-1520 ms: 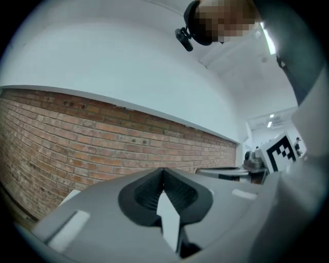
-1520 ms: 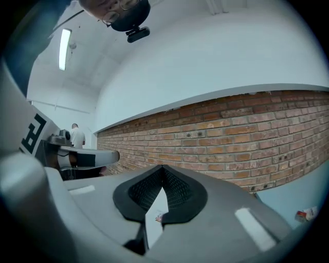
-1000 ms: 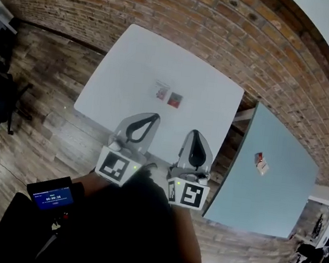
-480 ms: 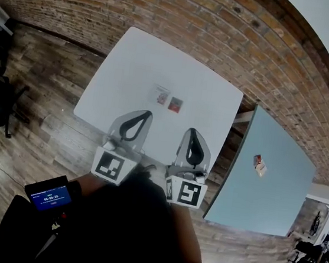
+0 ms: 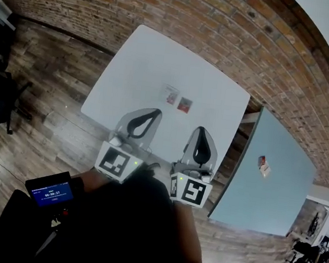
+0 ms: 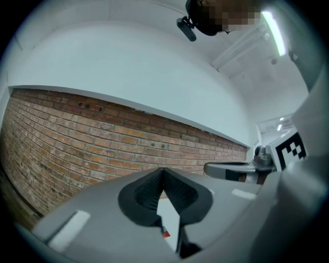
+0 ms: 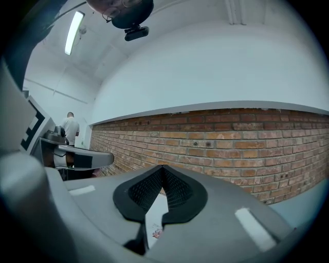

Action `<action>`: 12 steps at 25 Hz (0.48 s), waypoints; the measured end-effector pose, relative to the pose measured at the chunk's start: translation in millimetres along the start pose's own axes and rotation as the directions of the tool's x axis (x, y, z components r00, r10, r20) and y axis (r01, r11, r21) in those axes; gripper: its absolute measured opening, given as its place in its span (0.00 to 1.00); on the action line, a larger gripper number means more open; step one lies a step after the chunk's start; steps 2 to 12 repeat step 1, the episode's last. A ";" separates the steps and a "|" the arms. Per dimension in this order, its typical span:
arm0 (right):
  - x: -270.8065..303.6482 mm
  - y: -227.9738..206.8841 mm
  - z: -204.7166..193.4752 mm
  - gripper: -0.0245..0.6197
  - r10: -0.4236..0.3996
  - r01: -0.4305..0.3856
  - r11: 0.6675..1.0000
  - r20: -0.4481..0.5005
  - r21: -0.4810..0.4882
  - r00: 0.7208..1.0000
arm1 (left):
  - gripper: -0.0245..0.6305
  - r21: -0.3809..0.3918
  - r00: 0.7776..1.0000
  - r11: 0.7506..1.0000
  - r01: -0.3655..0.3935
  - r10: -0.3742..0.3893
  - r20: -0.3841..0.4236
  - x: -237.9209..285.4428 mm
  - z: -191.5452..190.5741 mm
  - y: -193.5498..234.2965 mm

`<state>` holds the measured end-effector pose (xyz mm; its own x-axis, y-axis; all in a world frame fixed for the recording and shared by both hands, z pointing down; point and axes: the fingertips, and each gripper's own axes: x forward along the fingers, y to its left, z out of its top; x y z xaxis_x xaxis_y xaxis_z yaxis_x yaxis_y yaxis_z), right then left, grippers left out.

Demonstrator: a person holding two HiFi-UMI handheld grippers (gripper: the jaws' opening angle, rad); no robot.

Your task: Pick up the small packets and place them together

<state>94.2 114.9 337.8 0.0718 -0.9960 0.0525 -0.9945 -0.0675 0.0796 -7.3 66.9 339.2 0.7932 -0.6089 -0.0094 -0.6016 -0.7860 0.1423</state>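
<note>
Left gripper (image 5: 153,113): jaws together, empty, over the near edge of the white table (image 5: 137,59).
Right gripper (image 5: 204,130): jaws together, empty, just beside the left gripper.
Pale packet (image 5: 170,94), red packet (image 5: 184,105): side by side, ahead of both tips, bare tabletop between.
Third packet (image 5: 263,165): on the blue-grey table (image 5: 275,201), well right of the right gripper.
Around: brick wall (image 5: 225,28) beyond; wooden floor (image 5: 45,83) to the left.

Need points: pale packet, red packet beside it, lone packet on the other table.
pale packet (image 5: 170,93), head view, its middle.
red packet (image 5: 184,105), head view, its middle.
lone packet (image 5: 263,164), head view, its middle.
</note>
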 end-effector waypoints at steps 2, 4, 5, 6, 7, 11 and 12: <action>3.0 4.9 0.7 0.04 0.005 -0.005 1.000 0.007 0.003 1.000 | 0.04 -0.011 1.000 1.000 -0.001 0.001 -0.004 -2.0 0.0 4.6; 3.0 4.9 0.7 0.04 0.005 -0.005 1.000 0.007 0.003 1.000 | 0.04 -0.011 1.000 1.000 -0.001 0.001 -0.004 -2.0 0.0 4.6; 3.0 4.9 0.7 0.04 0.005 -0.005 1.000 0.007 0.003 1.000 | 0.04 -0.011 1.000 1.000 -0.001 0.001 -0.004 -2.0 0.0 4.6; 3.0 4.9 0.7 0.04 0.005 -0.005 1.000 0.007 0.003 1.000 | 0.04 -0.011 1.000 1.000 -0.001 0.001 -0.004 -2.0 0.0 4.6; 3.0 4.9 0.7 0.04 0.005 -0.005 1.000 0.007 0.003 1.000 | 0.04 -0.011 1.000 1.000 -0.001 0.001 -0.004 -2.0 0.0 4.6; 3.0 4.9 0.7 0.04 0.005 -0.005 1.000 0.007 0.003 1.000 | 0.04 -0.011 1.000 1.000 -0.001 0.001 -0.004 -2.0 0.0 4.6; 3.0 4.9 0.7 0.04 0.005 -0.005 1.000 0.007 0.003 1.000 | 0.04 -0.011 1.000 1.000 -0.001 0.001 -0.004 -2.0 0.0 4.6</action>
